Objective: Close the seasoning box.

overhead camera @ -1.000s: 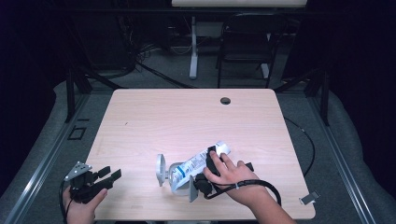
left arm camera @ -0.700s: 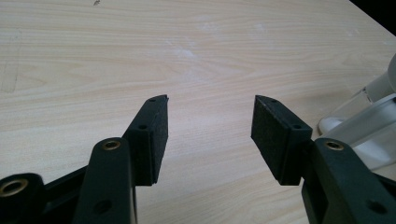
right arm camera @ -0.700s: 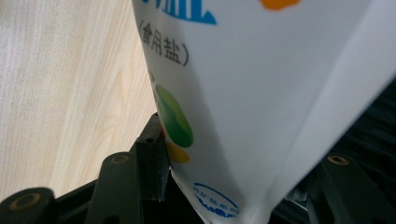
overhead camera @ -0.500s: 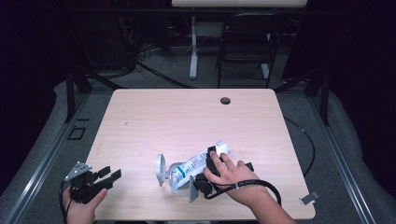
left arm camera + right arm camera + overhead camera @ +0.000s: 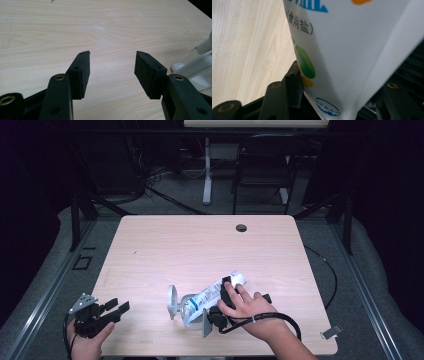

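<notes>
Packet (image 5: 212,295) of salt is lying slantwise, lower left to upper right, at lower centre, right tool (image 5: 220,306) pinching it, left tool (image 5: 117,307) idling spread at lower left.

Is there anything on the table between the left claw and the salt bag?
Nothing visible. Bare table lies between the open left claw and the salt bag, which the right claw grips, beside a glass.

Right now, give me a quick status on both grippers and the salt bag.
Left gripper open, nothing between its fingers. Right gripper shut on salt bag, bag lying on table. Glass beside bag.
</notes>
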A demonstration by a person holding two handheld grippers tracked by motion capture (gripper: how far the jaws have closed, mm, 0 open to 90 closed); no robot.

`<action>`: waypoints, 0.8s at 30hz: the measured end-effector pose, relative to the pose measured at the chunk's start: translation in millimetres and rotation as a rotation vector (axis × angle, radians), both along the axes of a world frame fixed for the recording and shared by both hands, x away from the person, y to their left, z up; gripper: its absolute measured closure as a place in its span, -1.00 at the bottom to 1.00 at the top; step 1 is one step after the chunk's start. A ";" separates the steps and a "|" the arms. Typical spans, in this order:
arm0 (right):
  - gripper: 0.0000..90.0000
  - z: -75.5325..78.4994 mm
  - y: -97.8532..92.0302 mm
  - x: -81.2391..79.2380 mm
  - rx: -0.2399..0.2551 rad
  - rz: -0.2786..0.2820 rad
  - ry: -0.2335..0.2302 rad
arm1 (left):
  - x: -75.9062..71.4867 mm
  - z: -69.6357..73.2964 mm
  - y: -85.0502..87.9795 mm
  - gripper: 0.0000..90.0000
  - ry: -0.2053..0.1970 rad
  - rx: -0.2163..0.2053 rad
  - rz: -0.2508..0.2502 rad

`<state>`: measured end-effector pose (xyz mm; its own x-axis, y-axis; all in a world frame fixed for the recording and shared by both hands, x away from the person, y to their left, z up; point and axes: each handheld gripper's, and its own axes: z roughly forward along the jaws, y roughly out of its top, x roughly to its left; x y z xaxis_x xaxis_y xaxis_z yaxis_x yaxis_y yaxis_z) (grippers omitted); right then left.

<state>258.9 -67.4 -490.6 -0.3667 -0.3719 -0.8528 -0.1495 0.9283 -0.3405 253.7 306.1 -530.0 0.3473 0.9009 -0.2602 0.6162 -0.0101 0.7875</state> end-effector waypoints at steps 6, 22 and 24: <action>0.06 0.8 0.5 -0.3 -0.009 -0.006 0.000 | 0.0 0.0 -0.1 0.03 0.001 0.000 0.000; 0.08 1.2 0.1 -0.3 -0.009 0.003 -0.002 | 0.0 0.0 0.1 0.03 0.001 0.000 0.000; 0.08 2.5 1.1 -1.4 -0.029 -0.004 -0.012 | 0.0 0.0 0.1 0.03 0.001 0.000 0.000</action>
